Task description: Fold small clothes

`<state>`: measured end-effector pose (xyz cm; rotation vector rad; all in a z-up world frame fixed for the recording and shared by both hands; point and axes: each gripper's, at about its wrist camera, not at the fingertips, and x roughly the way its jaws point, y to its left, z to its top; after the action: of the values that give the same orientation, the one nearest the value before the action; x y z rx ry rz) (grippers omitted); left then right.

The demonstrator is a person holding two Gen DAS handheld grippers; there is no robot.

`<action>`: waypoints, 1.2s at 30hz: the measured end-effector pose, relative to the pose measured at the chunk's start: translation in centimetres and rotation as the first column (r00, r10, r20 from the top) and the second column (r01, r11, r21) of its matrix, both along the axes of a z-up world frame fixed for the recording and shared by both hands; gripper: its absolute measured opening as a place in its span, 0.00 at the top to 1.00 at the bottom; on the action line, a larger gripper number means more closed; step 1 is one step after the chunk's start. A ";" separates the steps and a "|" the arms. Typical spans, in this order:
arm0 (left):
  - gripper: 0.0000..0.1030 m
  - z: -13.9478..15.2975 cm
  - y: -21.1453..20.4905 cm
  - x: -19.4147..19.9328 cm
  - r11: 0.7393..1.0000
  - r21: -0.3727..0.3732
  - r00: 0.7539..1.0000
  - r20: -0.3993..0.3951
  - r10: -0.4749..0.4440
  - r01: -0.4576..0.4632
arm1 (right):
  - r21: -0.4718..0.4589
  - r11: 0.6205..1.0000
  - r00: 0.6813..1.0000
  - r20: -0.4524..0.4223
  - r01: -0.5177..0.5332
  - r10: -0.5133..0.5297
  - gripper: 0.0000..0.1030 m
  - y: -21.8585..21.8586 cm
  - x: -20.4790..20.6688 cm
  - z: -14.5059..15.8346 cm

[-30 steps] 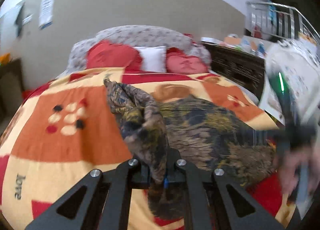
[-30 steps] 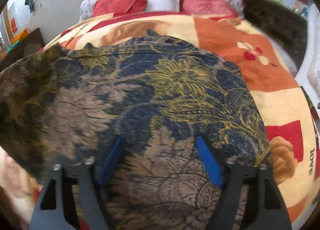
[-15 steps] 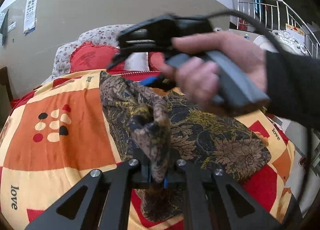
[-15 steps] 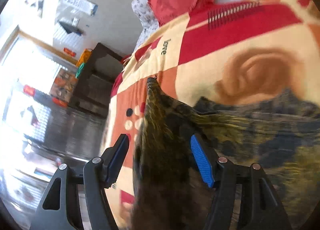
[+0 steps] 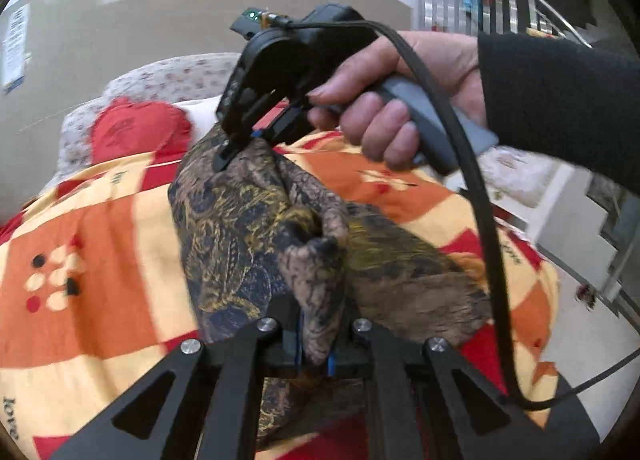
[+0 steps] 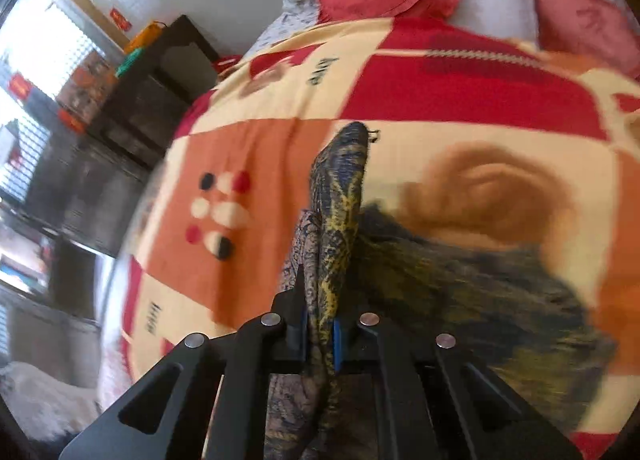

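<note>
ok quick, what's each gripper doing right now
Left gripper: closed on a bunched fold of the patterned cloth.
Right gripper: closed on another edge of the same cloth.

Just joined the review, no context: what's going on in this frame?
A person is folding a dark blue, gold and brown patterned cloth garment on a bed with an orange, red and cream patchwork blanket. Each hand holds a set of tongs. The left tongs are shut on a bunched part of the garment near the camera. The right tongs are shut on another edge of it, farther up the bed, in the person's right hand. Part of the garment is lifted between the two grips; the rest lies on the blanket.
</note>
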<state>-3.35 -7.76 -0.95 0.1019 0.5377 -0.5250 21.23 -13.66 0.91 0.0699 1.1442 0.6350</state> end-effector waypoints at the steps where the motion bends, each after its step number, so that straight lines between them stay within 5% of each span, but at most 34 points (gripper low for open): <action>1: 0.93 0.0 -1.2 -0.2 1.000 -0.001 1.000 -0.002 -0.027 0.027 | -0.018 1.000 1.000 0.001 0.009 -0.009 0.93 -1.8 -0.1 0.3; 7: 0.93 -0.3 -7.8 -1.1 0.988 0.001 0.987 -0.032 -0.156 0.156 | -0.139 0.986 0.995 -0.040 0.088 -0.095 0.93 -11.8 -1.1 -1.0; 11: 0.93 -0.9 -11.4 -1.1 0.981 0.010 0.980 -0.062 -0.190 0.191 | -0.138 0.978 0.984 -0.066 0.155 -0.165 0.93 -16.2 -1.4 -2.9; 17: 0.89 -5.3 -16.6 0.3 0.969 0.083 0.952 -0.224 -0.208 0.231 | -0.192 0.949 0.956 -0.103 0.251 -0.274 0.90 -19.7 -0.9 -7.7; 19: 0.80 -6.1 -16.9 0.0 0.964 0.076 0.937 -0.268 -0.226 0.254 | -0.217 0.929 0.936 -0.124 0.300 -0.331 0.77 -21.1 -1.1 -9.5; 23: 0.65 -5.1 -15.3 -2.2 0.953 0.053 0.928 -0.249 -0.276 0.297 | -0.058 0.889 0.885 -0.088 0.454 -0.457 0.75 -25.4 -3.6 -8.4; 26: 0.63 -2.8 -11.4 -3.4 0.967 0.015 0.952 -0.180 -0.246 0.253 | 0.064 0.844 0.846 -0.043 0.532 -0.531 0.75 -28.4 -7.4 -6.0; 29: 0.54 -0.7 -7.7 -2.5 0.991 -0.032 0.986 -0.110 -0.129 0.126 | 0.055 0.877 0.871 0.108 0.477 -0.480 0.75 -27.3 -12.7 -3.5; 31: 0.54 -0.6 -6.4 -0.8 0.998 -0.043 0.990 -0.136 -0.047 0.041 | 0.049 0.903 0.883 0.196 0.426 -0.427 0.75 -25.4 -16.2 -2.7; 32: 0.63 -1.2 -6.1 0.1 0.999 -0.032 0.986 -0.164 -0.012 0.007 | 0.045 0.916 0.890 0.224 0.398 -0.398 0.75 -23.9 -17.6 -2.7; 33: 0.84 -2.8 -6.1 1.6 1.000 0.000 0.972 -0.233 0.026 -0.027 | 0.031 0.922 0.892 0.246 0.385 -0.380 0.78 -23.0 -18.5 -2.9; 36: 0.95 -6.8 -5.0 2.9 0.997 0.021 0.933 -0.353 0.072 -0.069 | -0.030 0.932 0.898 0.282 0.361 -0.339 0.82 -19.2 -21.5 -5.3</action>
<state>-0.45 -12.74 -7.70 -0.0056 0.8929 -0.4725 -0.24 -32.89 -4.40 0.1128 0.8594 0.2638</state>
